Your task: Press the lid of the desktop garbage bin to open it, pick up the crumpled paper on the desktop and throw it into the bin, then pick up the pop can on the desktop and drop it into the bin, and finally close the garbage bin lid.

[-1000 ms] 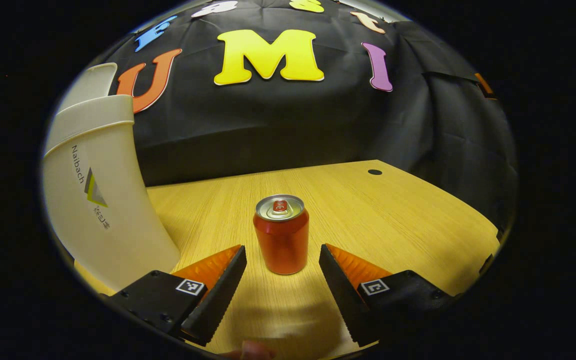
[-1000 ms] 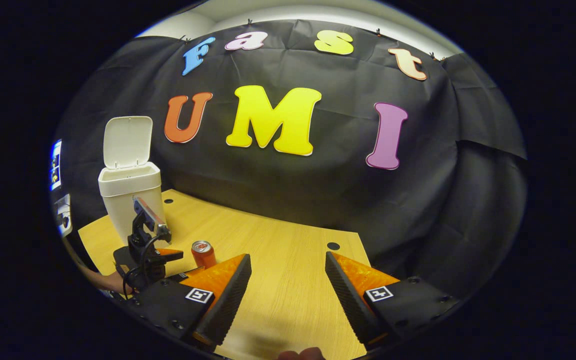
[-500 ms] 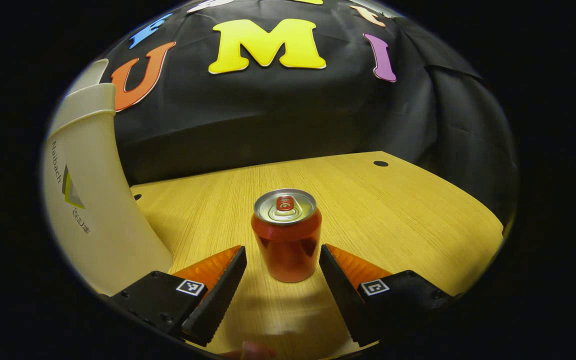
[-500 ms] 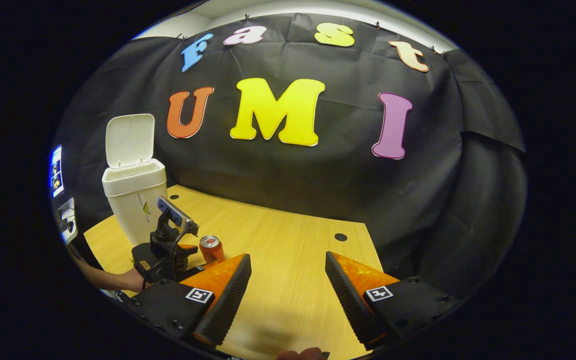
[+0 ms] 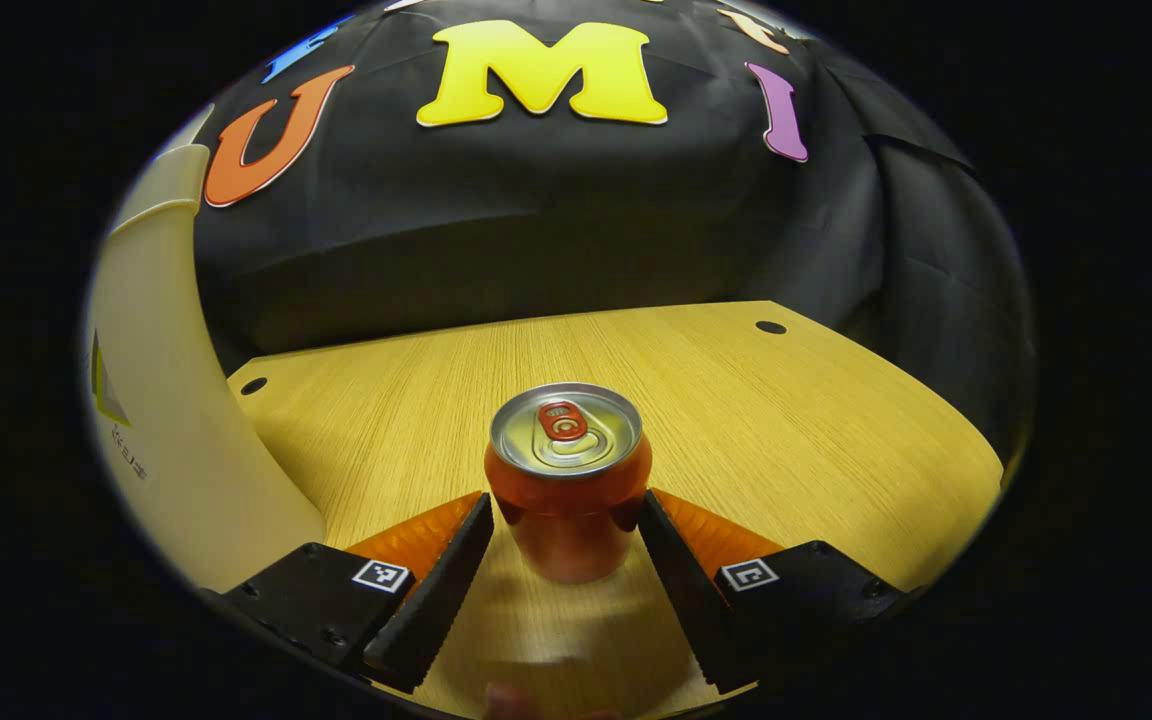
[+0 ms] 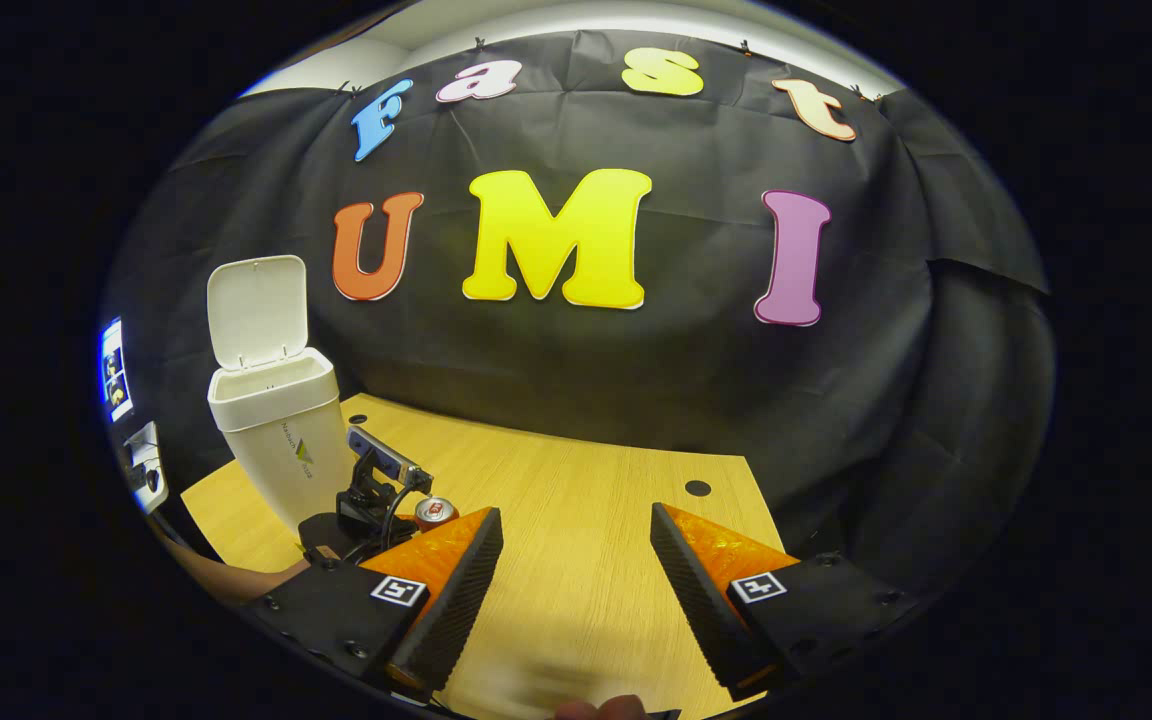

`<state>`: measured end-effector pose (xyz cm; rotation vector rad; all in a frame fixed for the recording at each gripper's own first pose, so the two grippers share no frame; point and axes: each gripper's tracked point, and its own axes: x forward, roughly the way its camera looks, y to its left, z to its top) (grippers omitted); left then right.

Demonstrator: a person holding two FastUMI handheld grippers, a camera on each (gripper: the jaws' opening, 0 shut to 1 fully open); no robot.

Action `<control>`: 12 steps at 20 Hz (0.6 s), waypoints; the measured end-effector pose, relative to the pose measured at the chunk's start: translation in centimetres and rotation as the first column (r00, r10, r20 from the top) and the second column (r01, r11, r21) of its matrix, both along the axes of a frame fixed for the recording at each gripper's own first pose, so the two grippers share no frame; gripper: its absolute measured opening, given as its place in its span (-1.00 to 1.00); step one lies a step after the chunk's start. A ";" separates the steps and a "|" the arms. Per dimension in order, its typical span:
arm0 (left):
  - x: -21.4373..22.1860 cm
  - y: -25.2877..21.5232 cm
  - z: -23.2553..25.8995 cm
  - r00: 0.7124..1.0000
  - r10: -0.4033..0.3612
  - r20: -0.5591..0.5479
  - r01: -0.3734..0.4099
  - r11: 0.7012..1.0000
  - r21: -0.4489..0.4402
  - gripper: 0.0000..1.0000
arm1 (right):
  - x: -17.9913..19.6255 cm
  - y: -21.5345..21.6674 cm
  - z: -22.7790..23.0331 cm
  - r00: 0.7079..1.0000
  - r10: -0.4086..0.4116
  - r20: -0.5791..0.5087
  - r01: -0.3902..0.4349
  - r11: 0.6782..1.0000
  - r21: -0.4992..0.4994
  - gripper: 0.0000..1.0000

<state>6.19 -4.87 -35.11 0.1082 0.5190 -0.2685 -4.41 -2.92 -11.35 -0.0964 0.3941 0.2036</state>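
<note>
Since the earlier frames the left tool (image 5: 564, 545) has closed in on the pop can (image 5: 568, 480): the can sat ahead of the fingertips, now it stands between them, larger and lower in the left gripper view. Left tool is spread wide, not yet clenched; whether the fingers touch the can's sides I cannot tell, no squeeze is evident. Right tool (image 6: 576, 575) is released and holds nothing, hanging over bare tabletop (image 6: 596, 530), well apart from the work. In the right gripper view the left tool (image 6: 366, 510) and the hand holding it sit just off the right tool's left finger, with the can top (image 6: 435, 511) showing beside it. Garbage bin (image 6: 281, 440) stands beyond and to the left of the left tool, its lid (image 6: 256, 310) tipped up and open. Progress, judged from the layout: lid opening done; no crumpled paper lies on the visible tabletop, so that step is probably done, though the bin's inside is not visible. In hand: grasping the can. Left to do: close on it, lift, carry to the bin, drop, shut the lid. Can orientation: upright, long axis vertical, base on the tabletop, pull-tab end facing up toward the camera. The fingers bracket the lower body from either side, across the long axis.
</note>
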 end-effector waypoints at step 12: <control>-1.8 -0.2 6.0 0.999 -0.007 0.046 0.009 0.999 -0.037 0.70 | -0.5 -0.4 -0.1 1.000 -0.006 0.009 0.006 1.000 0.013 0.89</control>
